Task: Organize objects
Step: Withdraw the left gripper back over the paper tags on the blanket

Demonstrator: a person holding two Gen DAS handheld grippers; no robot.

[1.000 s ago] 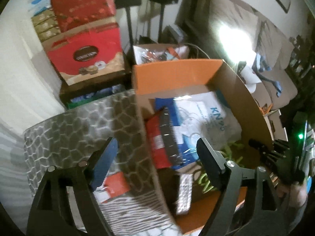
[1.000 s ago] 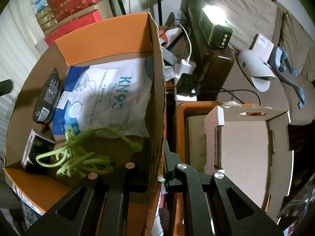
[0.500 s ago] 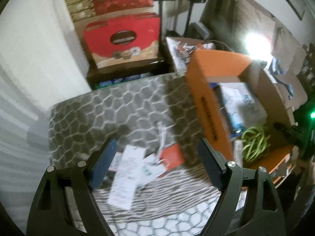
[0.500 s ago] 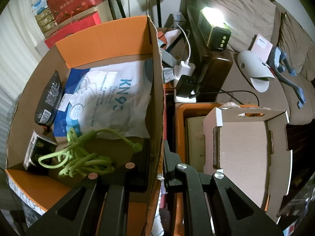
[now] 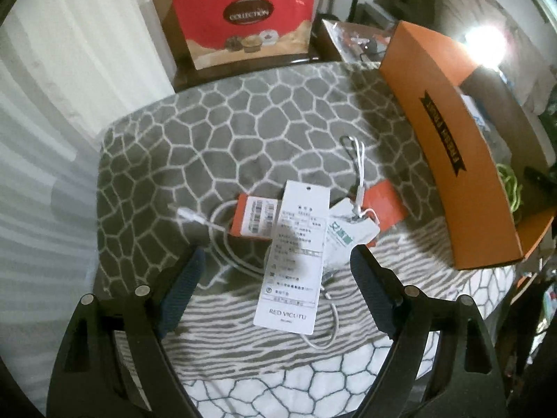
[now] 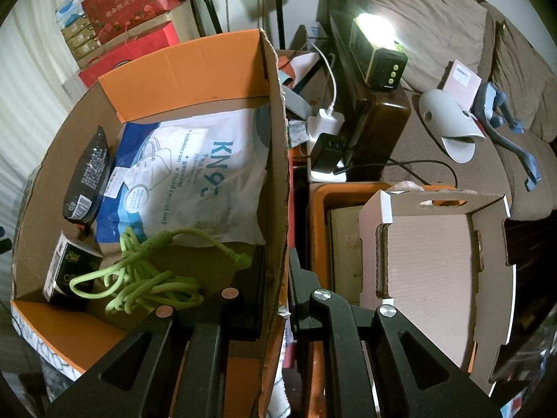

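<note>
A bundle of hang tags lies on the grey patterned cloth [image 5: 243, 132]: a long white tag [image 5: 303, 209], orange tags [image 5: 252, 216] and a small white tag [image 5: 348, 230] on a cord. A thin white cable [image 5: 222, 240] loops under them. My left gripper [image 5: 275, 254] hangs open just above the long tag, one finger on each side, touching nothing. The orange cardboard box [image 5: 452, 160] stands at the right. My right gripper [image 6: 278, 261] is shut on that box's right wall [image 6: 275, 139]. Inside lie a KN95 mask bag [image 6: 195, 174], a dark packet [image 6: 88, 177], a small black box [image 6: 69, 268] and a green cable [image 6: 146, 278].
A red gift bag [image 5: 243, 17] stands beyond the cloth, by a white curtain at the left. Right of the box sit a second orange box with a folded cardboard piece [image 6: 435, 244], a white charger [image 6: 327, 122], a lit lamp [image 6: 376, 52] and a sofa.
My left gripper has swung from over the box's inside leftward and down over the cloth, bringing the tags between its fingers. The right gripper has stayed put on the box wall.
</note>
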